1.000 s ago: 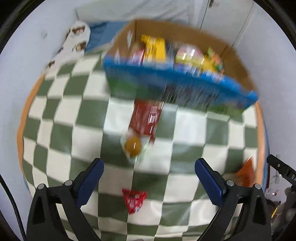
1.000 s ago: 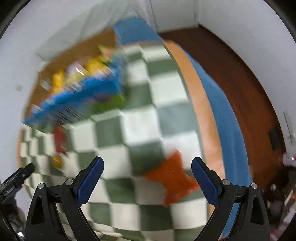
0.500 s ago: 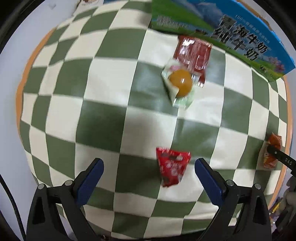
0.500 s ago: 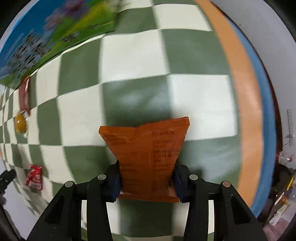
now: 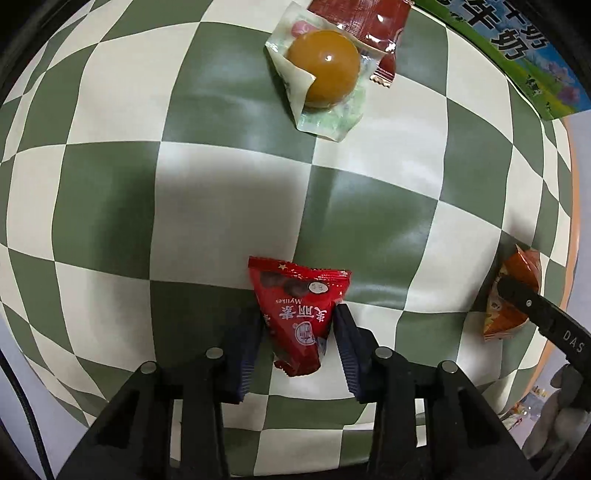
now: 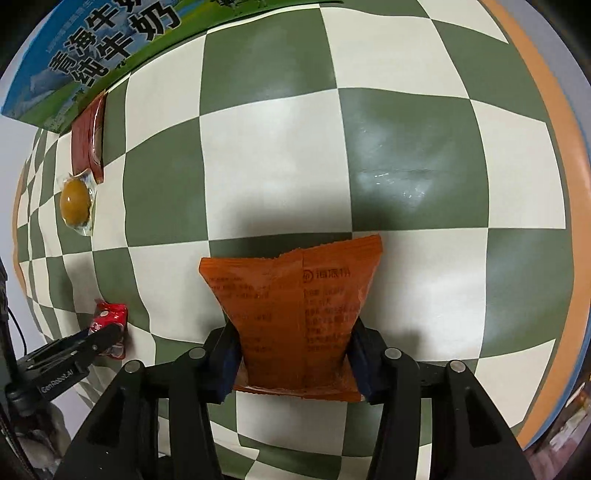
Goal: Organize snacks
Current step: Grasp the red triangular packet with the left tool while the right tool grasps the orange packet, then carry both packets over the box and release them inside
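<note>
A small red candy packet [image 5: 291,288] lies on the green-and-white checked cloth [image 5: 221,192], and my left gripper [image 5: 300,316] is shut on its lower half, pointing straight down. The right wrist view shows the same red packet [image 6: 110,314] at the lower left, under the left gripper [image 6: 99,338]. A flat orange snack packet [image 6: 295,295] sits between the pads of my right gripper [image 6: 293,332]. Those pads press its sides while the jaws are opening slightly. In the left wrist view the orange packet [image 5: 517,273] is at the far right.
An amber jelly ball in a clear wrapper [image 5: 325,70] lies beside a dark red packet [image 5: 362,22], close to the blue-and-green milk carton box [image 5: 517,44]. The table's orange rim [image 6: 546,110] runs along the right.
Both grippers dropped toward the cloth. The left one closed from wide open onto the red packet. The right one closed onto the orange packet half a second ago and still holds it.
</note>
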The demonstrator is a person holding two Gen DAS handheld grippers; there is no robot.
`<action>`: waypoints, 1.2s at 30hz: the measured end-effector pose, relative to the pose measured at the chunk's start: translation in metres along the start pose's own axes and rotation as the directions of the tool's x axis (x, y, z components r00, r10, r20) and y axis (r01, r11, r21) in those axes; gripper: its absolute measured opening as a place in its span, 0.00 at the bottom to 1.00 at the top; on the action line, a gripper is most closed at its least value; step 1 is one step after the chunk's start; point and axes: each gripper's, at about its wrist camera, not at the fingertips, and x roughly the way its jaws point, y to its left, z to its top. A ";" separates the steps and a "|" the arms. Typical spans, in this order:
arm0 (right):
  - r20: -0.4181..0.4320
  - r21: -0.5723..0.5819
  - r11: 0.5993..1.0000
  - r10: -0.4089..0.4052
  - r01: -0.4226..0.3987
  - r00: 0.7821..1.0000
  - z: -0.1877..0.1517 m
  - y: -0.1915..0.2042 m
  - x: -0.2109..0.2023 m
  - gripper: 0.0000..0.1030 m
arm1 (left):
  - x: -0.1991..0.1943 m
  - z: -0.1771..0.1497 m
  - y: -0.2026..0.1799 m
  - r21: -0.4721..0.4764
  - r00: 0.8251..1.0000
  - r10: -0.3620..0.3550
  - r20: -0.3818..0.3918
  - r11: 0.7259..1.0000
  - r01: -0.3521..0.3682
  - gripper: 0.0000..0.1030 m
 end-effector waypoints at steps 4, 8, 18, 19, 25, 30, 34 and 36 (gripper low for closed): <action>0.027 -0.002 1.000 0.003 -0.003 1.000 -0.004 -0.006 -0.006 0.45 | -0.008 -0.004 -0.007 0.007 1.000 0.003 0.018 1.000 -0.003 0.33; 0.048 0.004 1.000 0.031 -0.031 0.998 -0.006 -0.009 -0.023 0.43 | -0.028 0.001 -0.018 0.008 0.998 -0.030 0.052 1.000 0.030 0.32; 0.194 -0.050 0.982 0.186 -0.180 0.963 0.024 0.027 -0.122 0.43 | -0.144 0.043 -0.066 0.115 0.952 -0.196 0.235 0.978 0.173 0.29; 0.211 -0.057 0.980 0.200 -0.192 0.957 0.031 0.029 -0.134 0.43 | -0.158 0.056 -0.068 0.128 0.944 -0.209 0.254 0.975 0.181 0.29; 0.295 -0.102 0.980 0.196 -0.173 0.935 0.080 0.047 -0.185 0.43 | -0.177 0.097 -0.077 0.211 0.952 -0.182 0.246 0.969 0.130 0.50; 0.247 -0.073 0.986 0.162 -0.148 0.955 0.085 0.042 -0.159 0.43 | -0.089 0.095 -0.053 0.159 0.984 -0.178 -0.025 0.971 0.180 0.60; 0.172 -0.019 0.989 0.149 -0.148 0.974 0.070 0.034 -0.113 0.43 | -0.028 0.086 -0.041 0.093 0.974 -0.162 -0.160 0.980 0.178 0.60; 0.148 0.004 0.990 0.142 -0.144 0.979 0.066 0.028 -0.098 0.43 | -0.012 0.083 -0.042 0.095 0.976 -0.134 -0.174 0.984 0.152 0.60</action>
